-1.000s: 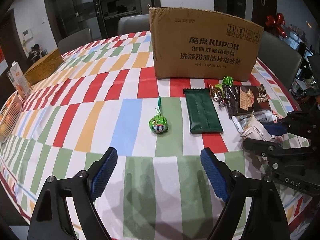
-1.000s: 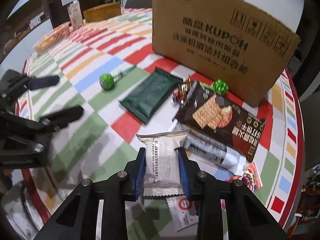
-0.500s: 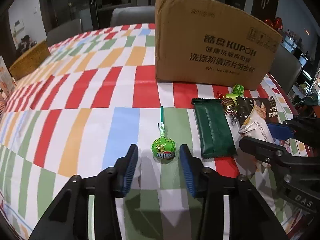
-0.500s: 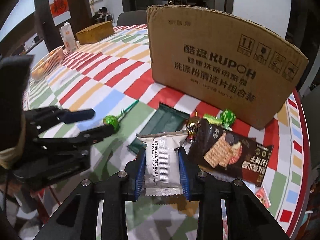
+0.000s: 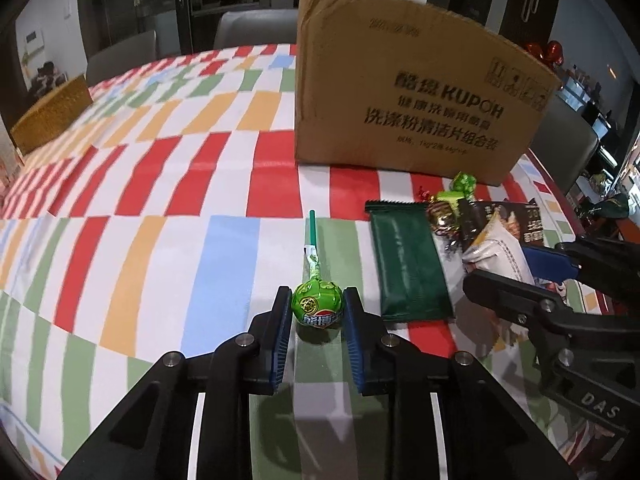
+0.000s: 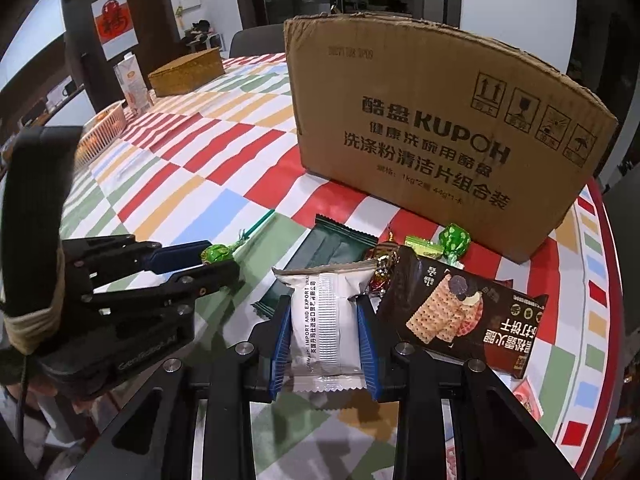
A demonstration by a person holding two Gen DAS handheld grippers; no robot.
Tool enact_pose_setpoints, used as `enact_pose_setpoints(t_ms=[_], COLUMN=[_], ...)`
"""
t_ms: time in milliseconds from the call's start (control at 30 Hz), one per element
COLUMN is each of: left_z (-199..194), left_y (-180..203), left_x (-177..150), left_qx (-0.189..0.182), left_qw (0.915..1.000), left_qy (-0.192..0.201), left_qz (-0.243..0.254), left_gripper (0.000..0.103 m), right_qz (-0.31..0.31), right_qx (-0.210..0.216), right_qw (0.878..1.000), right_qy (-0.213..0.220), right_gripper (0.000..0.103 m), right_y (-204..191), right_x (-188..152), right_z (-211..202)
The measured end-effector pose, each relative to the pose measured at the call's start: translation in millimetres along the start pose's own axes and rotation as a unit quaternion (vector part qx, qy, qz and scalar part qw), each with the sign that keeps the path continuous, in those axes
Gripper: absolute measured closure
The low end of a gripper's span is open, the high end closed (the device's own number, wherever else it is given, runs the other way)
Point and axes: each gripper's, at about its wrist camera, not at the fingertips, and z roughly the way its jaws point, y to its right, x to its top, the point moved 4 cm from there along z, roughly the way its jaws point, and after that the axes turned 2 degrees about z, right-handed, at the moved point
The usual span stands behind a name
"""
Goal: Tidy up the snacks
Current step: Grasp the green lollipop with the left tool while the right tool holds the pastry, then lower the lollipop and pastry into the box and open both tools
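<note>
**A:** Start with the big things. The cardboard box (image 5: 416, 104) stood at the far side of the striped tablecloth (image 5: 160, 208), and the loose snacks lay in a cluster in front of it: the cracker packet (image 6: 460, 312), the dark green bar (image 5: 408, 264), a few foil candies (image 6: 454, 240).

**B:** And what had changed for you in that last second?

**A:** Your left gripper (image 5: 318, 312) had been wide open and well short of the green lollipop (image 5: 318, 308). You brought it forward and down, and the jaws were closing around the candy head, both blue pads at or almost on its wrapper. The stick pointed away towards the box, and the lollipop lay on the cloth, not lifted.

**B:** And your right side?

**A:** Your right gripper (image 6: 326, 332) stayed clenched on the white wrapped snack (image 6: 326, 320), which you had raised off the pile; it hung above the table beside the cracker packet.

**B:** So for the sorting?

**A:** I'd judge you had one snack in the air and a second nearly secured, so both could probably go to the box together.
</note>
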Motion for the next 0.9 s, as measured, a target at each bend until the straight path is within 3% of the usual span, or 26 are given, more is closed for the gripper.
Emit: enact_pose_setpoints(t_ms=[467,900], left_z=[-66.4,-115.7], left_y=[25.5,58.1], left_x=[26.7,81.3], left_qx=[-0.001,-0.001], left_qw=[0.9978,0.9889], left_qy=[0.064,0.141], left_qz=[0.015,0.046], left_gripper=[0.077,0.077], right_qz=[0.018,0.038], right_qx=[0.001,-0.026], right_qw=[0.998,0.988], right_qy=[0.062,0.146], right_gripper=[0.071,0.071], right_y=[16.6,50.7], right_x=[14.1,50.1], right_z=[-54.5,-116.3])
